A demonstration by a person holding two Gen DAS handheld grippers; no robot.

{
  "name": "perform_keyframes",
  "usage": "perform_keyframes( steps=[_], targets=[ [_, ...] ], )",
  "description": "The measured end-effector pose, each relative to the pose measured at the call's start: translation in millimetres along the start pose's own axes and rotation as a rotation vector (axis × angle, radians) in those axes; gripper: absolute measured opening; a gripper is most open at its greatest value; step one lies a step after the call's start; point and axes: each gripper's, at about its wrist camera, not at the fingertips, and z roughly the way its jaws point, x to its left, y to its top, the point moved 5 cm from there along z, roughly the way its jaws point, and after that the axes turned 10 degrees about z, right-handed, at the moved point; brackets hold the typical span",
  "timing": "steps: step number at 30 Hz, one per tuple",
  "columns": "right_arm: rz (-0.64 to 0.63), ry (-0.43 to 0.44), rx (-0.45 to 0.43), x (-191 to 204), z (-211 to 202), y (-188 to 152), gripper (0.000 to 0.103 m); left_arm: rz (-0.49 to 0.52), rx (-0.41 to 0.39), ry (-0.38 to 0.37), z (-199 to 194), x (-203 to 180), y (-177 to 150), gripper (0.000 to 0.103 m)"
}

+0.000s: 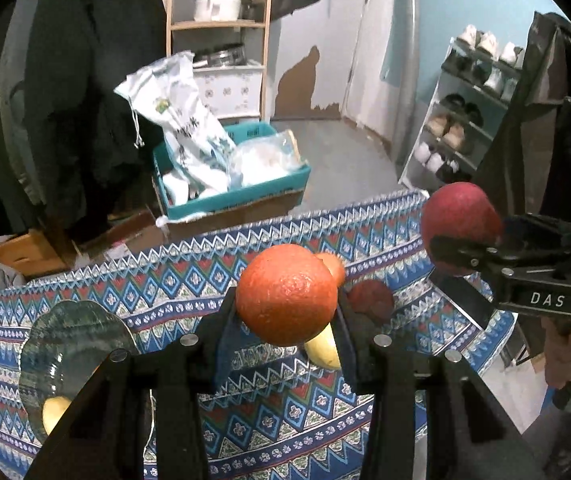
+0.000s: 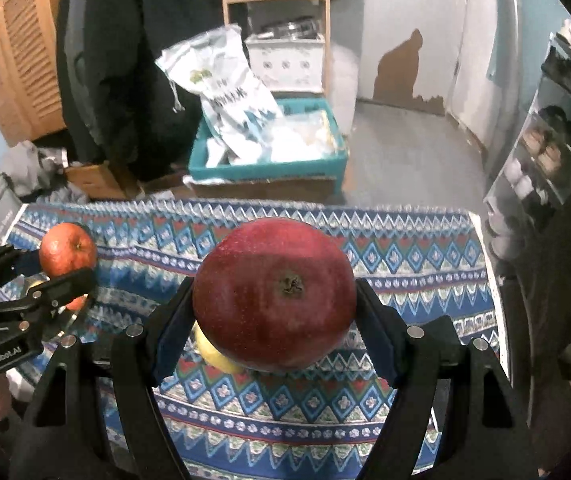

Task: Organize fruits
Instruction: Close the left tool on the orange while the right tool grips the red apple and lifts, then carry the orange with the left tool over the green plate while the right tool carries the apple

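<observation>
Behind your table: grey floor [image 1: 325,148], pale blue wall [image 1: 473,20] w/ paint peeled to a brown patch [image 2: 399,68]. Wooden shelf unit [image 1: 221,24] holds a white pot [image 1: 217,8]. Teal crate [image 2: 265,168] of bags on the floor. Shoe rack [image 1: 465,104] at right, louvred wood cabinet [image 2: 21,60] at left.

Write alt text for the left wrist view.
The left hand-held gripper grips an orange above a patterned tablecloth. At right, the right hand-held gripper holds a red apple; a glass bowl sits at left.
</observation>
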Motion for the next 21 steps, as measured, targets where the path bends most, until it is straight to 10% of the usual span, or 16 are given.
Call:
perform_keyframes(
  steps=[21],
  targets=[
    [-0.036,0.070,-0.108,46,-45,30,0.076,-0.032,-0.120,0.017,-56,20,15,0.044]
  ],
)
